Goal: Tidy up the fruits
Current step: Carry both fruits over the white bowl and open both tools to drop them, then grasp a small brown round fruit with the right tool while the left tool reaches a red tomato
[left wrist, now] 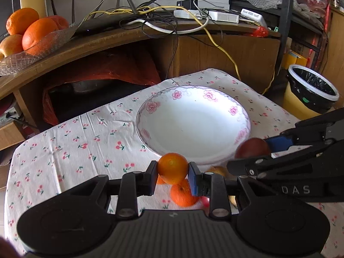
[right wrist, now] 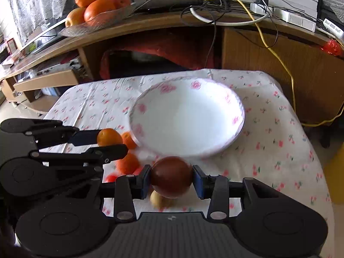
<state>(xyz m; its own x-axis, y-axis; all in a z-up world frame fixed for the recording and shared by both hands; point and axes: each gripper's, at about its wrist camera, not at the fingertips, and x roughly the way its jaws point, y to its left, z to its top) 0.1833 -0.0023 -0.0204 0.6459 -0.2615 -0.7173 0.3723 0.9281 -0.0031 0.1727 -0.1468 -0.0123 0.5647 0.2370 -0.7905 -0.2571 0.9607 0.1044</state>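
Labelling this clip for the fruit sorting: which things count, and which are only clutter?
Part of the job:
- left hand-held gripper, clamping the small orange
- right hand-held gripper, clamping the dark red fruit
- flowered plate
- loose oranges

Just lying about:
- glass fruit dish
- cables
- lined bin

Cherry-print tablecloth (left wrist: pixel 64 146) under floral plate (left wrist: pixel 215 94)

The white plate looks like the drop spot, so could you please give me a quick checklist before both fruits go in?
1. Left gripper shut on the orange: ok.
2. Right gripper shut on the dark red fruit: ok.
3. White plate has nothing in it: ok.
4. Both fruits lifted off the loose fruit pile: ok.
5. Grippers apart from each other: ok.
6. Fruits already over the plate: not ok, both sit at its near rim.
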